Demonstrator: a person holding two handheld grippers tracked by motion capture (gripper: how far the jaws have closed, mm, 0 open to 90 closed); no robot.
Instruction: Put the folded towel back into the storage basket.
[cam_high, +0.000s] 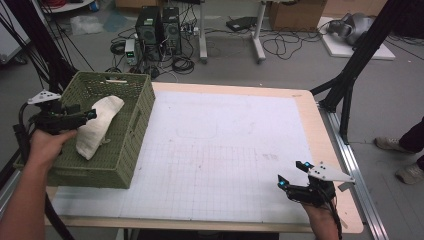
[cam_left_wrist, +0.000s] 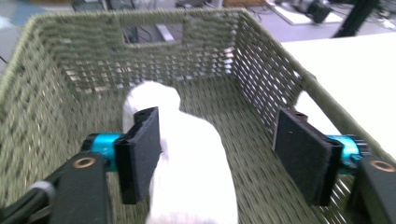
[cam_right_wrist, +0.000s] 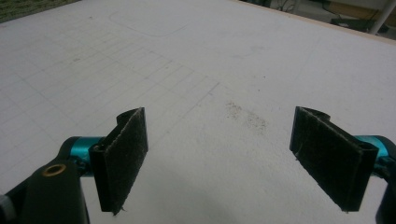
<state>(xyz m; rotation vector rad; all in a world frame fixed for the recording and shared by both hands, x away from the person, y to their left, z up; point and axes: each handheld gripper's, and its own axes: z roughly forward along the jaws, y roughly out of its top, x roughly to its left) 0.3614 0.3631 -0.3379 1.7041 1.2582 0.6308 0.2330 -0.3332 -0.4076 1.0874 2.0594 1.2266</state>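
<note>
Lighting: even, diffuse, overhead; moderately bright; shadows soft and faint. High view: low resolution, slightly grainy. Left gripper view: motion-blurred, white cloth (cam_left_wrist: 187, 172) overexposed, detail lost. Right gripper view: sharper, mat (cam_right_wrist: 224, 70) washed pale, soft shadow under the jaws.

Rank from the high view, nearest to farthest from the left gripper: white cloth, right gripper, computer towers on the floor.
1. white cloth: in the green basket, right beside the left gripper.
2. computer towers: on the floor beyond the table.
3. right gripper: table's opposite near corner.
</note>
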